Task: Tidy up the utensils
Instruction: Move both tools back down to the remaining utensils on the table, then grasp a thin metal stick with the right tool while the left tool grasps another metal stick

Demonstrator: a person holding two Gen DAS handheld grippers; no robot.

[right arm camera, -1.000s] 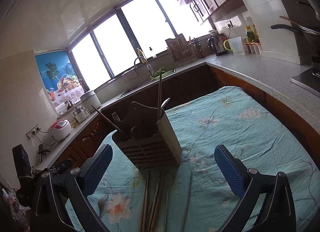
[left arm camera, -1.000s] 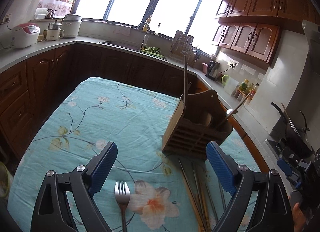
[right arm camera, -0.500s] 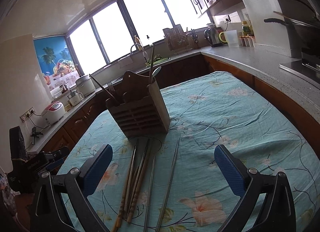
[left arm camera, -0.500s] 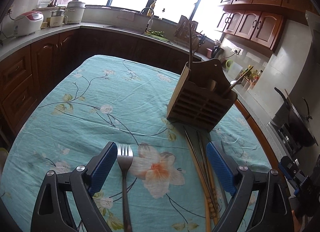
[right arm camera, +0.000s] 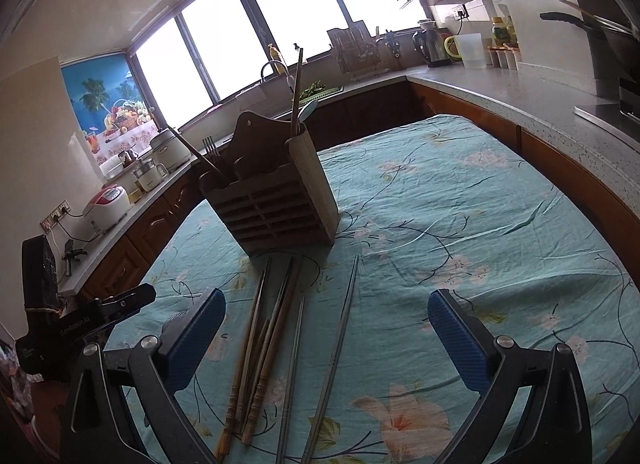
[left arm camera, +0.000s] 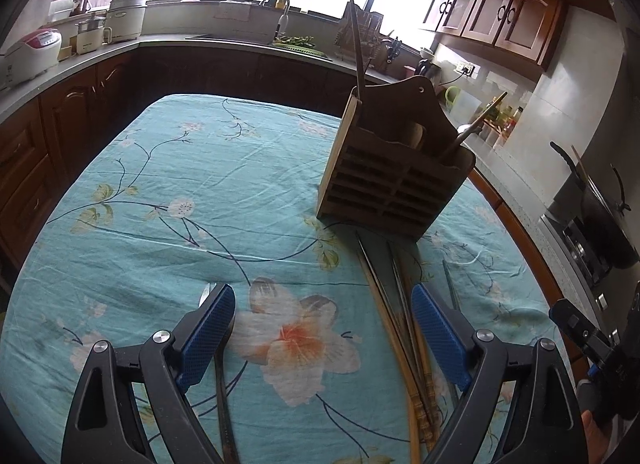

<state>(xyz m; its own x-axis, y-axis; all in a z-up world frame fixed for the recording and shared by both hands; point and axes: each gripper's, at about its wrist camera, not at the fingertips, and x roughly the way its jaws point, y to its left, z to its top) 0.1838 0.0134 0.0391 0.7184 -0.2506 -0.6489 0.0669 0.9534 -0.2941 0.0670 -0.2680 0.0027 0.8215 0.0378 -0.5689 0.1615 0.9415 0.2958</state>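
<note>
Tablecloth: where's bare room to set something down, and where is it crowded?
Free: the tablecloth left of the wooden utensil holder, out to the far and left edges, and the stretch right of the lone metal chopstick in the right wrist view. Crowded: the chopstick bundle in front of the holder, and the fork under the left gripper.

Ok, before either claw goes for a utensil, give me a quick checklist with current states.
1. Left claw open, nothing held: ok.
2. Right claw open, nothing held: ok.
3. Chopsticks lie loose on the cloth, between the right claw's fingers: ok.
4. Fork clear for gripping: not ok, left finger covers its head.
5. Holder upright: ok.
6. Free slot in holder: cannot tell.
</note>
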